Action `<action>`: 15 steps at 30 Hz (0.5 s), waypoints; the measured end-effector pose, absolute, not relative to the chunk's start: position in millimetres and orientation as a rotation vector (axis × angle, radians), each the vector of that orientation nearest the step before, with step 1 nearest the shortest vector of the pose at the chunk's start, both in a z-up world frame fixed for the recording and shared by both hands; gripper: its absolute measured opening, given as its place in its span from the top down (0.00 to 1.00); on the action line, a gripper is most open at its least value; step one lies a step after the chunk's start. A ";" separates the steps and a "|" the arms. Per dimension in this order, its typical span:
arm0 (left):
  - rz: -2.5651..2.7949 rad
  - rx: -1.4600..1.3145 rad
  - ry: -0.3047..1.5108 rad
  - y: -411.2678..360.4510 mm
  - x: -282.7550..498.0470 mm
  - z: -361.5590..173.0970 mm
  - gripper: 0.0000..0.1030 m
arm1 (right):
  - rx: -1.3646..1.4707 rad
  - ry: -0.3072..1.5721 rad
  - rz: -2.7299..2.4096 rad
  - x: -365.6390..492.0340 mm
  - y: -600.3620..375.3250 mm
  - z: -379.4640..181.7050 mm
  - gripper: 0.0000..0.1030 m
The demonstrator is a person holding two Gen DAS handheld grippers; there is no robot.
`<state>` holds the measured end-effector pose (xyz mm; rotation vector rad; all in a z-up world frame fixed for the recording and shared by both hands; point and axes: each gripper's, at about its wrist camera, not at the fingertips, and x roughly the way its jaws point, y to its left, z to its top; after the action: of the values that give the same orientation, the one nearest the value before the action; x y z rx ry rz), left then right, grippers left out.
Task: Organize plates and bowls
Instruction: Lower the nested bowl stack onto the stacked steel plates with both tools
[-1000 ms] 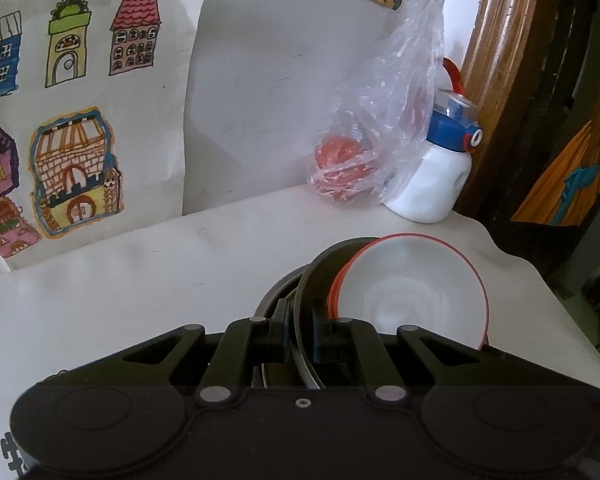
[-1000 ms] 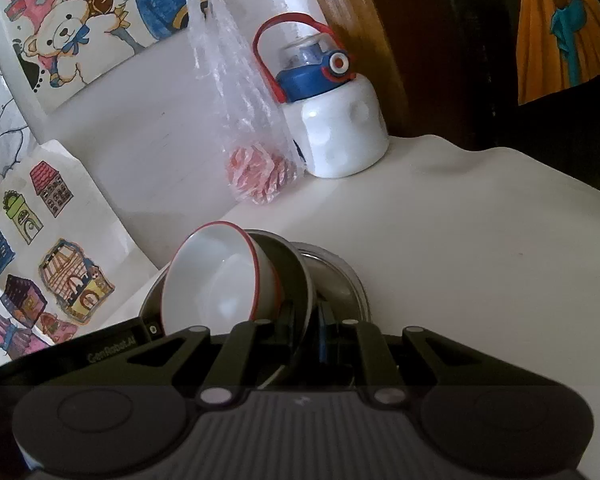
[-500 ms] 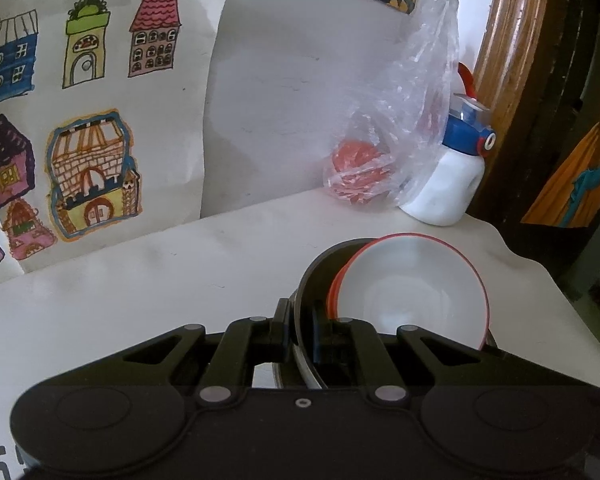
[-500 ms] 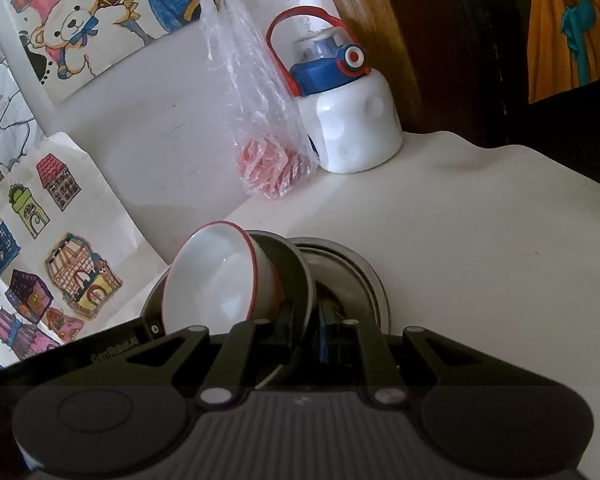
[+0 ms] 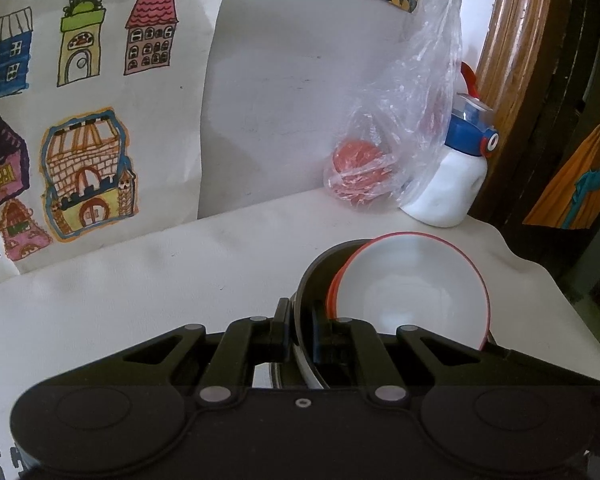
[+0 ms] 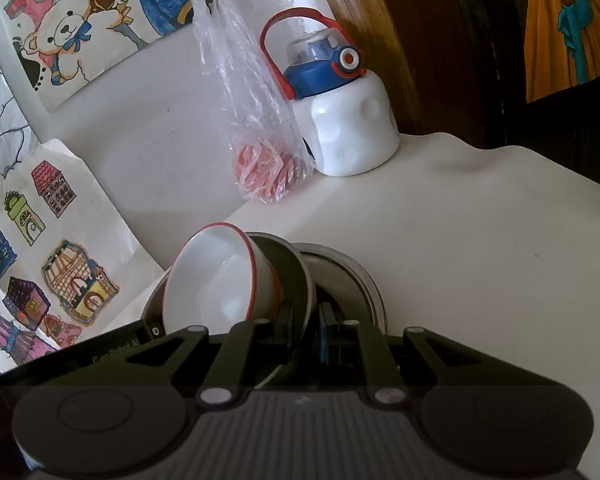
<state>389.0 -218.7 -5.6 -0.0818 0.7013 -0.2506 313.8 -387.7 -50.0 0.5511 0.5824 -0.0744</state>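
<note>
Both grippers pinch the rim of the dark steel bowl (image 5: 320,276), tilted over the table (image 5: 180,280): left gripper (image 5: 300,334) fully clamped, right gripper (image 6: 304,330) nearly shut. The white red-rimmed bowl (image 5: 416,292) sits loosely inside. Risk: more tilt lets it slide out.

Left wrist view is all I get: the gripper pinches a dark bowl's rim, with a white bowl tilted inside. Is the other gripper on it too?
Observer: Yes. The right wrist view shows the right gripper shut on the steel bowl at its rim.
Operator: Is anything lying behind the tilted bowls?
Observer: A flat steel plate lies on the table just beyond them.
</note>
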 end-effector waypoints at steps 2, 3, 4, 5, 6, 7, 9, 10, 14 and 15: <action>-0.253 -0.081 0.700 -218.7 389.8 -6.0 0.92 | 0.553 0.582 -0.076 314.0 -387.4 -49.9 0.87; -0.253 -0.081 0.700 -218.6 389.9 -6.0 0.92 | 0.553 0.581 -0.077 314.1 -387.2 -49.9 0.87; -0.253 -0.082 0.701 -218.6 390.0 -6.0 0.92 | 0.554 0.581 -0.078 314.3 -387.2 -49.8 0.87; -0.253 -0.083 0.701 -218.6 390.1 -6.1 0.92 | 0.555 0.581 -0.078 314.5 -387.3 -49.7 0.87; -0.254 -0.082 0.700 -218.0 389.6 -6.1 0.92 | 0.555 0.581 -0.079 314.7 -387.5 -49.7 0.86; -0.253 -0.083 0.700 -218.2 389.7 -6.1 0.92 | 0.556 0.580 -0.079 314.6 -387.5 -49.8 0.86; -0.253 -0.084 0.701 -218.5 389.9 -5.8 0.92 | 0.558 0.579 -0.078 314.5 -387.7 -50.1 0.86; -0.253 -0.085 0.701 -218.5 390.0 -5.8 0.92 | 0.561 0.578 -0.077 314.5 -388.1 -50.3 0.86; -0.258 -0.087 0.703 -218.0 390.4 -5.8 0.92 | 0.566 0.574 -0.079 313.8 -388.3 -50.8 0.86; -0.259 -0.090 0.703 -217.7 390.3 -5.7 0.92 | 0.566 0.573 -0.080 313.8 -388.2 -50.8 0.86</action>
<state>390.3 -217.7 -5.7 -0.0903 0.7034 -0.2589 313.8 -388.2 -50.8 0.5663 0.5727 -0.0804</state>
